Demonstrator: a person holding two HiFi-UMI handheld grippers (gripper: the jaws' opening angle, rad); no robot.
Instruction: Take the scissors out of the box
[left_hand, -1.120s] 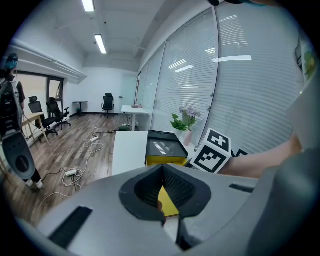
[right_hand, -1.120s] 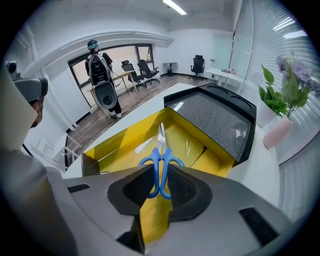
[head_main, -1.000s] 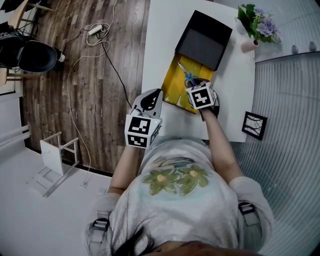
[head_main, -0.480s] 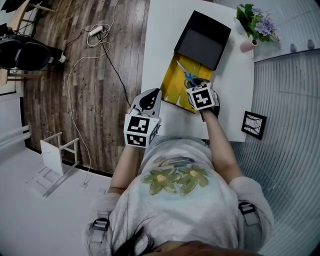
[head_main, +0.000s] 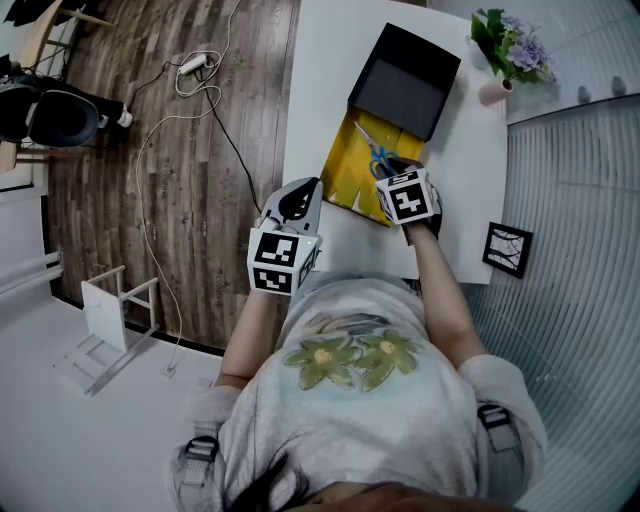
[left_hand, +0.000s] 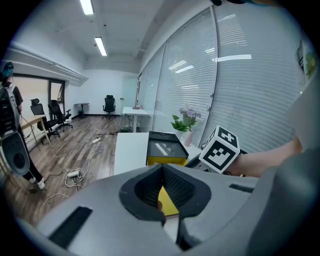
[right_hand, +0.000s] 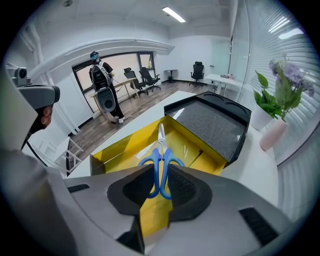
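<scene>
Blue-handled scissors (right_hand: 161, 162) lie inside an open yellow box (right_hand: 117, 150) on the white table, blades pointing away from me. The box's black lid (head_main: 405, 80) stands tipped back behind it. My right gripper (right_hand: 157, 184) hovers over the near end of the box, open, and the scissor handles (head_main: 380, 160) show in the gap between its pads. In the head view the right gripper (head_main: 400, 175) sits at the box's near right corner. My left gripper (head_main: 298, 200) is held off the table's left edge, open and empty, and looks toward the box (left_hand: 165, 161).
A pink vase with flowers (head_main: 497, 90) stands at the table's far right corner. A small black framed picture (head_main: 508, 250) lies off the table's right side. Cables and a power strip (head_main: 190, 60) run over the wooden floor, and a white stool (head_main: 115, 300) stands at the left.
My right gripper has edged slightly right and forward over the box. The left gripper and the scissors have stayed put.
</scene>
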